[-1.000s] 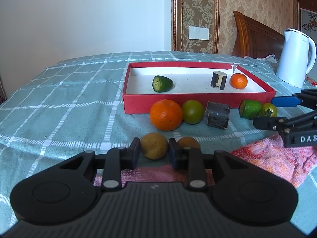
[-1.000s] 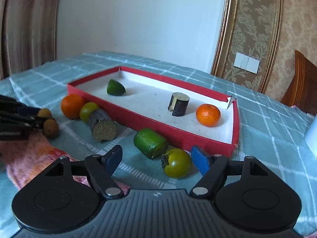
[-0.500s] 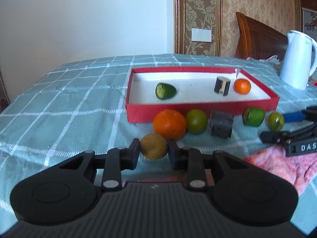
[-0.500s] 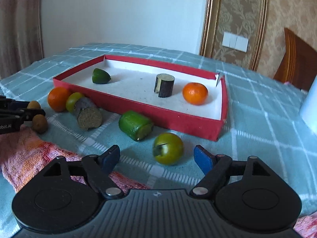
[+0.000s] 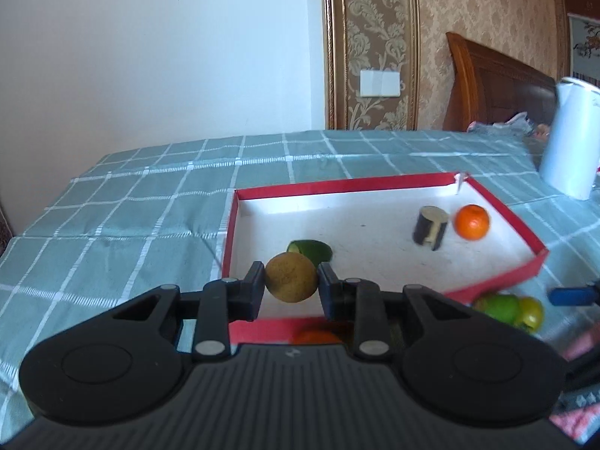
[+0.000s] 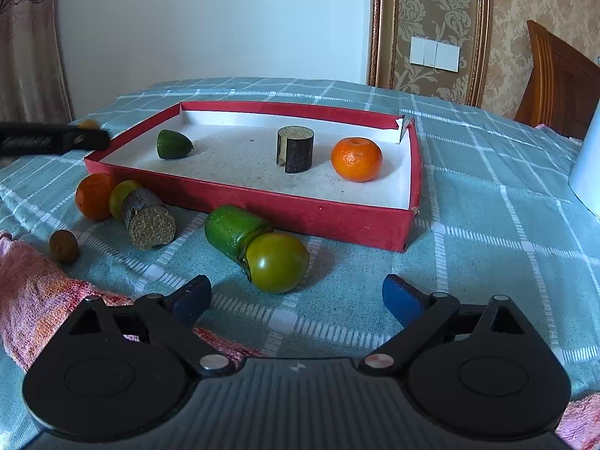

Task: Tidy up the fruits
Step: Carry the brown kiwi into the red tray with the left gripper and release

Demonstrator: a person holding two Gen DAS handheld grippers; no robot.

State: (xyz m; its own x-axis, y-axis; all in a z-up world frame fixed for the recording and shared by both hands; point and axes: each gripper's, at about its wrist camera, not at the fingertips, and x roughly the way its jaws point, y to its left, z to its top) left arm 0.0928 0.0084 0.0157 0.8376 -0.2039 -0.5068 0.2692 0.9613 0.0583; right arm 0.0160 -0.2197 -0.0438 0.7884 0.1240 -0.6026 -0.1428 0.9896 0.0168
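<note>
My left gripper (image 5: 291, 285) is shut on a brown round fruit (image 5: 291, 276) and holds it in the air over the near left corner of the red tray (image 5: 497, 208). The tray holds a green fruit half (image 6: 173, 144), a dark cylinder piece (image 6: 295, 149) and a small orange (image 6: 356, 159). My right gripper (image 6: 296, 298) is open and empty, low over the cloth just in front of a green tomato (image 6: 276, 261). A green chunk (image 6: 234, 230), a brown log piece (image 6: 150, 219), a yellow-green fruit (image 6: 122, 195), a big orange (image 6: 93, 195) and a small brown fruit (image 6: 64, 246) lie before the tray.
A pink towel (image 6: 33, 296) lies at the near left. A white kettle (image 5: 572, 138) stands right of the tray. A wooden headboard (image 5: 498, 86) and wall are behind. The left gripper's body (image 6: 52, 138) shows at the left in the right wrist view.
My left gripper has lifted the brown fruit off the towel and carried it forward over the tray's near edge. My right gripper has drawn back slightly and stayed open.
</note>
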